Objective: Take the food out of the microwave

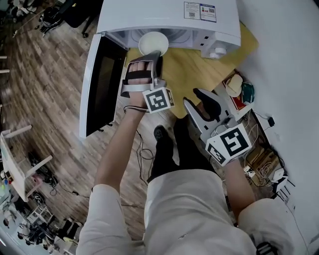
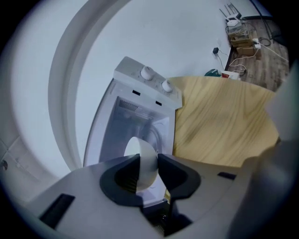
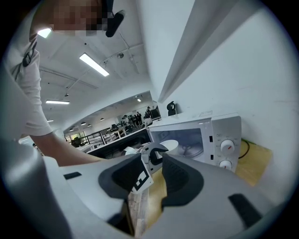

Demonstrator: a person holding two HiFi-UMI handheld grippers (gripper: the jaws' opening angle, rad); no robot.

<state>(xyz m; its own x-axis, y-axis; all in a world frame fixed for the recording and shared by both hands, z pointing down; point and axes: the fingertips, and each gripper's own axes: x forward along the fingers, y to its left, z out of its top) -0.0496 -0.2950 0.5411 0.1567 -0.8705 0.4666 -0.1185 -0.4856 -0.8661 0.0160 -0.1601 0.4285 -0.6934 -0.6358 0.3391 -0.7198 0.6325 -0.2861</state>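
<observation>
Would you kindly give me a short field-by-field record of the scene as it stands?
microwave: white, on the wooden table
door: open
bowl: white, at the microwave's opening, gripped by its rim
left gripper: shut on the bowl
right gripper: open, empty, back from the microwave
food: cannot tell whether the bowl holds any

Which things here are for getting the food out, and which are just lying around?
For the job: white round bowl, white microwave standing open, left tool gripping the bowl.
Lying about: teal object, tangled cables by the wall.
</observation>
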